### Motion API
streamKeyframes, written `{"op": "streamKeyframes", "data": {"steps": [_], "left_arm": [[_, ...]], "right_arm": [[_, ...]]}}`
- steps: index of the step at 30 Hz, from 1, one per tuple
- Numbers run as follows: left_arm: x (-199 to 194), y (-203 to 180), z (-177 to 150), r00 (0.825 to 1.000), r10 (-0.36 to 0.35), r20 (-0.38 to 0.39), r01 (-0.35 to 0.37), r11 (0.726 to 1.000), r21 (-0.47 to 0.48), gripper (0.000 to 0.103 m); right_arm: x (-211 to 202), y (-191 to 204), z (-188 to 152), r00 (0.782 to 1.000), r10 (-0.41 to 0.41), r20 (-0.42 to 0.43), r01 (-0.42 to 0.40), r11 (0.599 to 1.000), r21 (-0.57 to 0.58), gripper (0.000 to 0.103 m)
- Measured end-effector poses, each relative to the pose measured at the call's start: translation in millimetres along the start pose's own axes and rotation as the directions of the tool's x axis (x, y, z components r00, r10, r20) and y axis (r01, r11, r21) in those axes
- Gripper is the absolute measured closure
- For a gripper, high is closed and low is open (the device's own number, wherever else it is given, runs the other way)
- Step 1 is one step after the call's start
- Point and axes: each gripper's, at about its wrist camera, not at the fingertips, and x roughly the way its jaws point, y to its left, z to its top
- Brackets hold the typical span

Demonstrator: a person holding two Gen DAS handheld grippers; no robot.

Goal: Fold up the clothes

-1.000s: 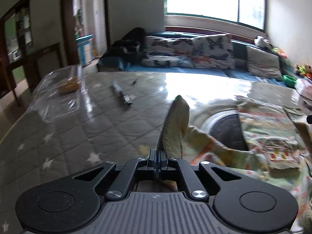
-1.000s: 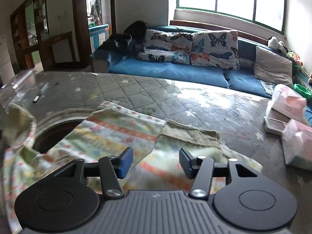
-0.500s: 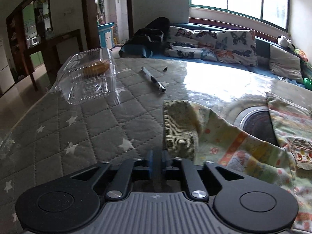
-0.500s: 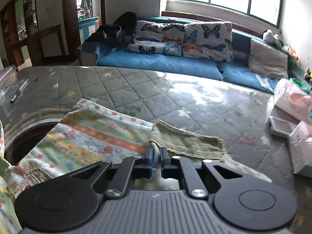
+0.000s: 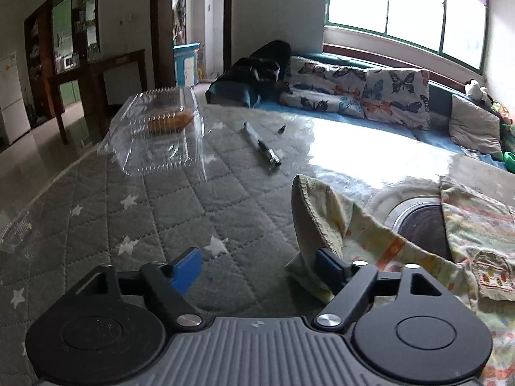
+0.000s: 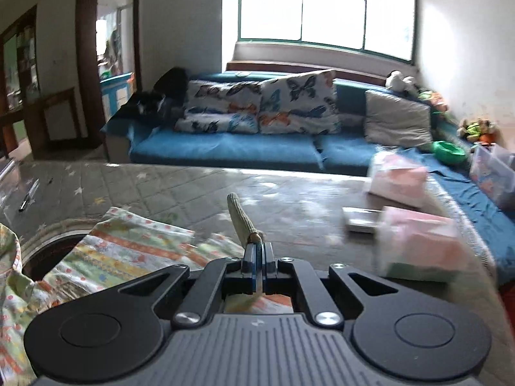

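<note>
Garment: pale printed cloth with ribbed cuffs, spread on the quilted table
Left gripper: jaws wide apart; cuff touching its right finger
Right gripper: clamped on a lifted cuff

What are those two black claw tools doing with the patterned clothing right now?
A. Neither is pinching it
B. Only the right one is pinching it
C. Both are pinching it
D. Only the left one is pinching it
B: the right gripper is clamped on a knit cuff of the garment, while the left gripper is spread open with the cloth merely resting against one finger.
</note>
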Motion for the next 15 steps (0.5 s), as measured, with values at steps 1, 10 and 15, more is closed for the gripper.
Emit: {"op": "streamKeyframes", "data": {"steps": [1,10,15], "left_arm": [[-2,-1,0,1.000,-0.005,0.008,0.005,1.000,0.003,0.011],[-17,-7,3,0.998,-0.031,0.051,0.029,0.999,0.036,0.000],[-18,-11,1,0.998,-0.048,0.038,0.047,0.998,0.044,0.000]], "right_arm": [[-9,-6,-2,1.000,-0.012,0.007,0.012,1.000,0.003,0.101],[-75,-66,-56,0.984,-0.179,-0.020,0.180,0.982,0.061,0.100],[-88,-93,-94,0.959,-0.262,-0.109,0.275,0.954,0.118,0.099]]}}
